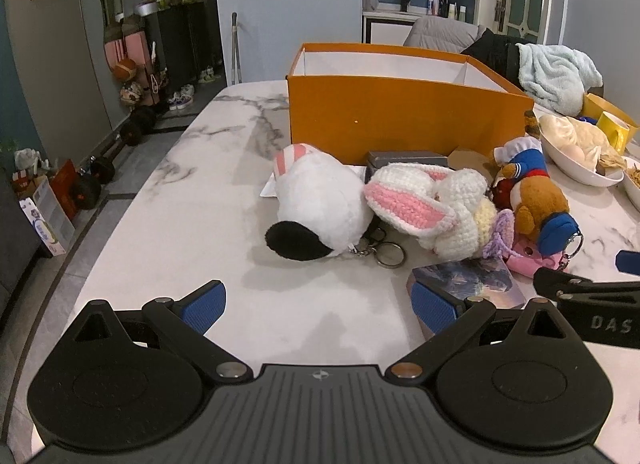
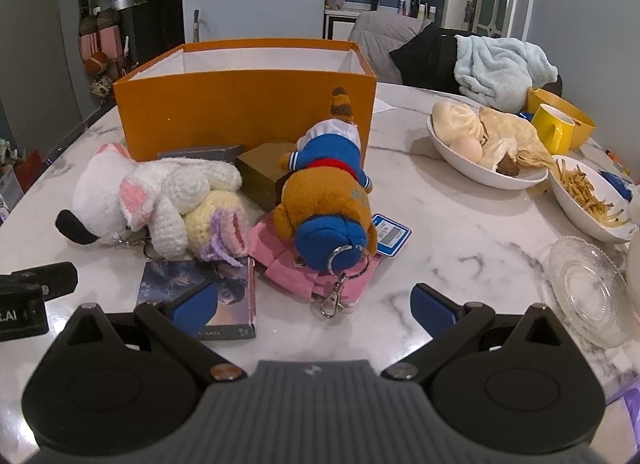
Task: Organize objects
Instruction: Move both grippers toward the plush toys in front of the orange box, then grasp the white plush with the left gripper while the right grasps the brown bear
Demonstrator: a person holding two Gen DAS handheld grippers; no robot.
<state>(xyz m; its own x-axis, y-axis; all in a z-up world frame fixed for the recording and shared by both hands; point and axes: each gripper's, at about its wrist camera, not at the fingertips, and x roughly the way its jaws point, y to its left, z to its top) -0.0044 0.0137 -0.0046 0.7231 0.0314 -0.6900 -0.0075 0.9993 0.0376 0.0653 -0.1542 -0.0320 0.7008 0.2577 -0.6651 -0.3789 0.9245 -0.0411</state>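
Note:
An open orange box stands on the marble table. In front of it lie a white plush with a black tip, a crocheted bunny, a brown bear in blue on a pink pouch, and a card box. My left gripper stands open and empty, short of the white plush. My right gripper is open too, just short of the bear's key ring.
White bowls of food, a yellow mug and a glass dish crowd the right side. A light blue towel lies behind them. Small grey and brown boxes rest against the orange box. The table's left edge drops to the floor.

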